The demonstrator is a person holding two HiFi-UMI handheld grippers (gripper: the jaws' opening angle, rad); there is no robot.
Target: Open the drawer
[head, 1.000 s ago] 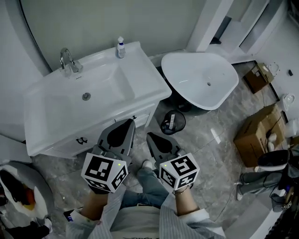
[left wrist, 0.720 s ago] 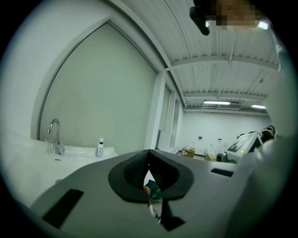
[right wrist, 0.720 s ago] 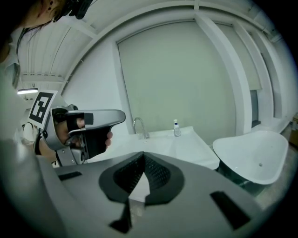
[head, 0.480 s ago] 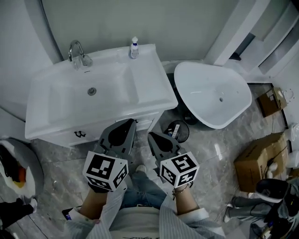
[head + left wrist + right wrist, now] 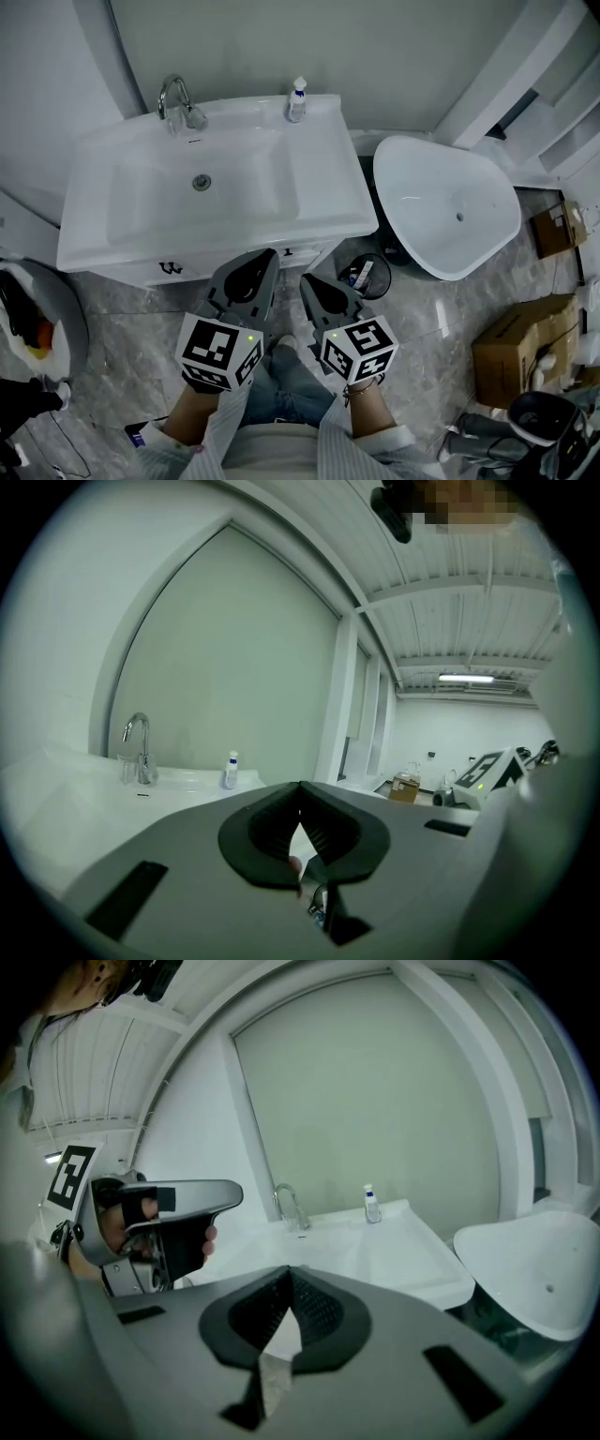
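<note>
Hovering side by side in front of the vanity, the left gripper and the right gripper are both holding their jaws pressed together, with nothing between them. The drawer is sitting shut in the white cabinet front under the sink. One dark handle is showing just below the sink's front edge, off to the left of the left gripper. A second handle is peeking out between the two grippers' tips.

The first risk I am seeing is plain: a gripper going in with its jaws together is only going to knock against a handle, not take it. The handles are looking small, so a shallow or slanted bite is likely to be slipping off once the pull begins. From this steep angle I cannot be sure which handle belongs to a drawer and which to a door, so the wrong one may be getting tugged. The person's legs are standing close to the cabinet and may be blocking the drawer's travel. A hard jerk may also be toppling the soap bottle standing at the sink's back edge, near the faucet.
</note>
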